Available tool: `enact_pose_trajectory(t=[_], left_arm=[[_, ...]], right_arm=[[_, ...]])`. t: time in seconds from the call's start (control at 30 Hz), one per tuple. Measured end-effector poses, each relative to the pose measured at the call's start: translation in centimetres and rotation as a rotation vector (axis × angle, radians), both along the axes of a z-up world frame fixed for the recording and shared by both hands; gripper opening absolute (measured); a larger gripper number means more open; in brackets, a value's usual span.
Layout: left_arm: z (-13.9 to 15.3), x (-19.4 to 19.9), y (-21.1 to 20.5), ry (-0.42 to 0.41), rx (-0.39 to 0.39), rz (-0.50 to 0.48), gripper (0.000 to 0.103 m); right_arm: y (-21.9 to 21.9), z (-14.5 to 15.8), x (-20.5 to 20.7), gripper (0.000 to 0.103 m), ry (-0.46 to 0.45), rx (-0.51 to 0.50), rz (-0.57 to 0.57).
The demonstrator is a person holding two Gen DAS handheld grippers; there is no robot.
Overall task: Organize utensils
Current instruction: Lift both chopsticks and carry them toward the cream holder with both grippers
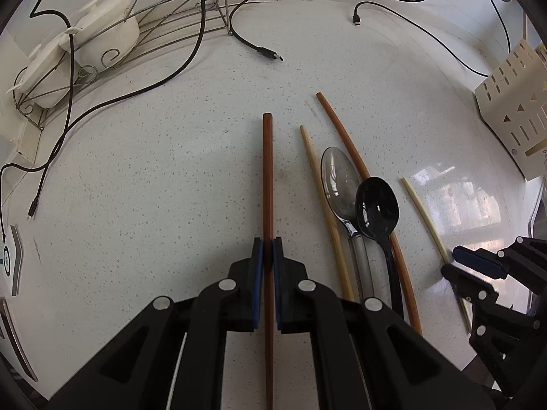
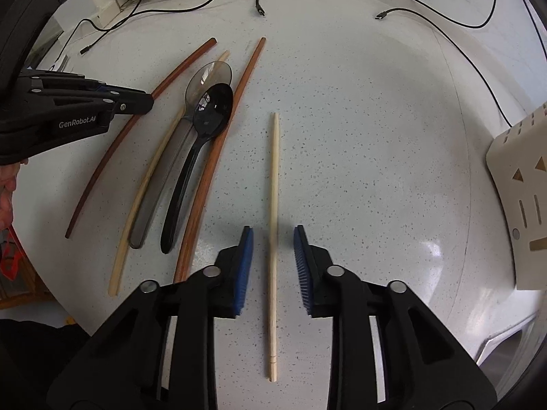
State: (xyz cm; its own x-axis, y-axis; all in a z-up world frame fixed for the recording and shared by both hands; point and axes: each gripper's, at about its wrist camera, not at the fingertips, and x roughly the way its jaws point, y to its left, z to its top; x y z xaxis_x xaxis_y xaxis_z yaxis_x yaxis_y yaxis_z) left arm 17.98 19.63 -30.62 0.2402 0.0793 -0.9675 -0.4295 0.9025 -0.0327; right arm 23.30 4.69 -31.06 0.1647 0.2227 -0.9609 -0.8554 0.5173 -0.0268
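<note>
My left gripper (image 1: 268,242) is shut on a dark brown chopstick (image 1: 267,171) that lies lengthwise on the speckled counter (image 1: 154,188). To its right lie a pale chopstick (image 1: 314,164), a clear spoon (image 1: 338,177), a black spoon (image 1: 377,208) and a second brown chopstick (image 1: 345,140), close together. In the right wrist view my right gripper (image 2: 273,235) stands open astride another pale chopstick (image 2: 273,177), and its blue pads (image 2: 243,266) do not touch it. The left gripper (image 2: 150,104) shows at the left there, on the dark chopstick (image 2: 184,65).
A cream perforated utensil holder (image 1: 512,109) (image 2: 519,205) stands at the right edge. A wire rack (image 1: 164,10) with white lidded pots sits at the back left. Black cables (image 1: 266,53) trail over the far counter. A hand (image 2: 7,188) shows at the left edge.
</note>
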Motion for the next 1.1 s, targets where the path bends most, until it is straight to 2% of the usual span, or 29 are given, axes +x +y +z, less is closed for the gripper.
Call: enact_pose_trajectory(t=[0.07,0.17,0.3,0.47,0.77,1.1], left_arm=[[0.0,0.2,-0.2,0.01,0.017,-0.012,0.005],[0.1,0.3,-0.4,0.02,0.034,-0.026,0.005],[0.2,0.2,0.1,0.015,0.003,-0.01,0.005],[1.2,-0.4,0.2,-0.012,0.028,-0.013,0.005],[4.6,-2.0,0.4,-0.113,0.031,0.004,0.005],[8.8,-3.1,-0.2,-0.252,0.053,0.025,0.005]], right_arm=[[0.2,-0.1,0.3,0.005,-0.006,-0.024,0.002],[0.6,-0.1,0.4,0.004,0.001,-0.042,0.019],[0.1,0.0,1.1,0.004,0.049,-0.006,-0.028],[-0.6,0.7,1.3,0.004,0.051,0.02,-0.05],[-1.8,2.4,1.9,0.004,0.076,0.089,-0.094],[-3.4,5.3,2.8,0.004,0.034,0.164,-0.152]])
